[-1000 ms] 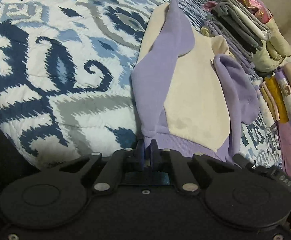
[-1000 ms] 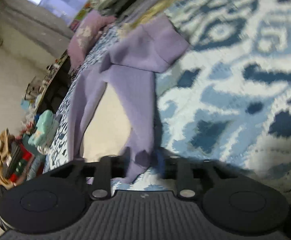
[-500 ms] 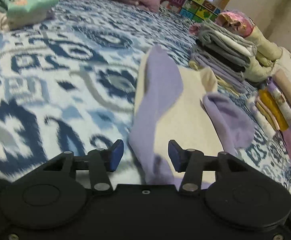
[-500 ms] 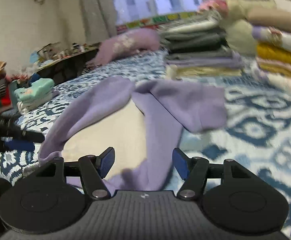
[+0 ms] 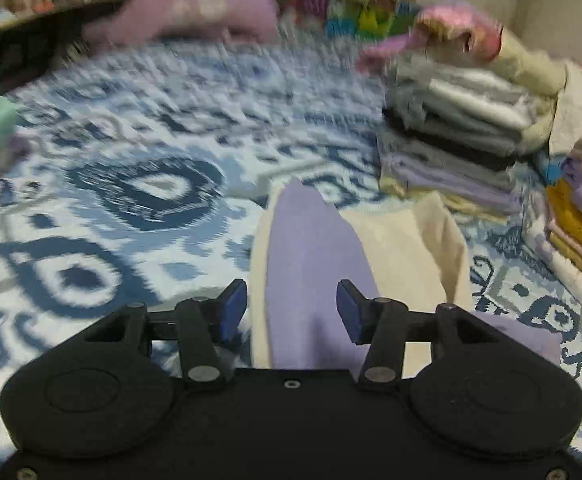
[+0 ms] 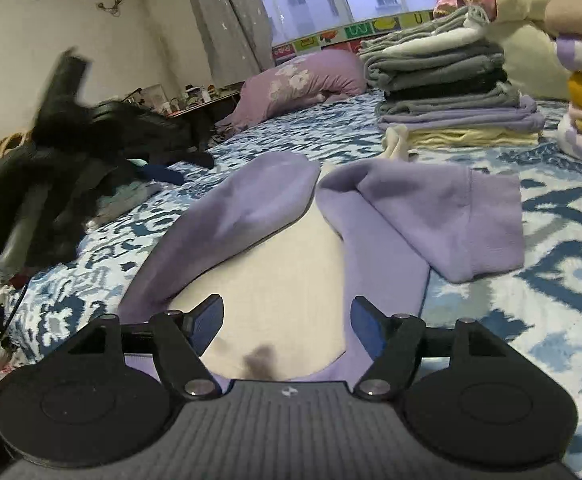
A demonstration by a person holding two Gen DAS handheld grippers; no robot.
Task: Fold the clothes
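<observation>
Both grippers (image 5: 291,312) (image 6: 287,326) now spread and empty, sweatshirt (image 6: 291,264) released on bedspread (image 5: 131,200)

- your left black plastic two-finger gripper (image 5: 291,312): blue pads (image 5: 233,308), silver pivot screws, two round discs.
- your right dark-grey ribbed gripper (image 6: 287,326): blue pads (image 6: 365,326), small white logo.

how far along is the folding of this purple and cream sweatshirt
Done: both purple sleeves are laid across the sweatshirt's cream body; a folded stack sits behind. In hand: nothing, left claw and right claw are open. Left: folding the body and stacking it.
</observation>
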